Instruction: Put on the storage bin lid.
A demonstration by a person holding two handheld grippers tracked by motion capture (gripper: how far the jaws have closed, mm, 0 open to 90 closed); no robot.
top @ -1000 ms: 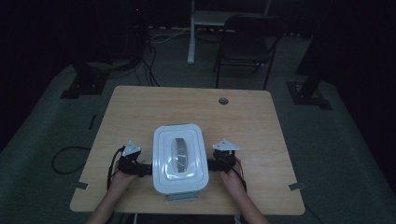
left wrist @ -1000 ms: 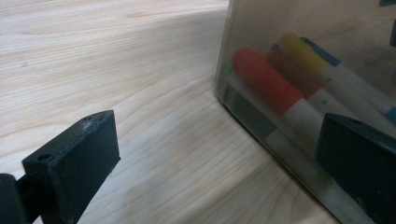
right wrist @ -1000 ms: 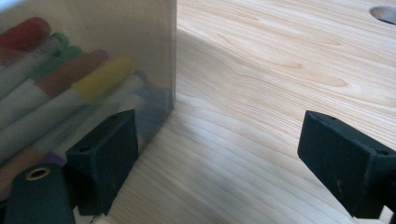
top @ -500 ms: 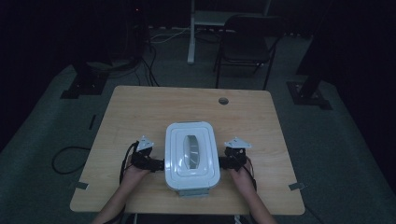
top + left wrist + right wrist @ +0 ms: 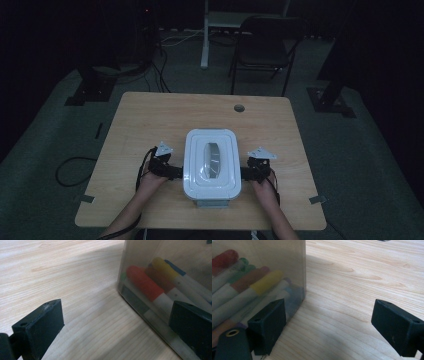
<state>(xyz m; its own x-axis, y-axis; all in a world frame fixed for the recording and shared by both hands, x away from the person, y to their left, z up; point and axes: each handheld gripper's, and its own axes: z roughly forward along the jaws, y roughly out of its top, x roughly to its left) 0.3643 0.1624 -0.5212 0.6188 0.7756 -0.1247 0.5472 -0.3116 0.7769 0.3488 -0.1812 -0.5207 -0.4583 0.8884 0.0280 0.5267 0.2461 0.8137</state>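
Note:
A clear plastic box with a white lid [image 5: 212, 162] stands on the wooden table [image 5: 150, 120] near its front edge. My left gripper [image 5: 169, 171] is against the box's left side and my right gripper [image 5: 248, 173] against its right side. In the left gripper view the gripper [image 5: 115, 330] is open, and its right jaw lies in front of the box wall [image 5: 150, 255]. Behind that wall lie coloured markers [image 5: 142, 282]. In the right gripper view the gripper [image 5: 332, 326] is open too, its left jaw by the box corner [image 5: 274, 255]. Markers [image 5: 265, 281] show inside.
A round cable hole [image 5: 239, 108] sits near the table's far edge. A folding chair [image 5: 265, 40], a white post [image 5: 205, 35] and dark stand feet [image 5: 90, 92] stand on the floor beyond. Cables trail on the floor at the left [image 5: 70, 170].
The box has moved to the right and a little away from the person, and both grippers have moved along at its sides.

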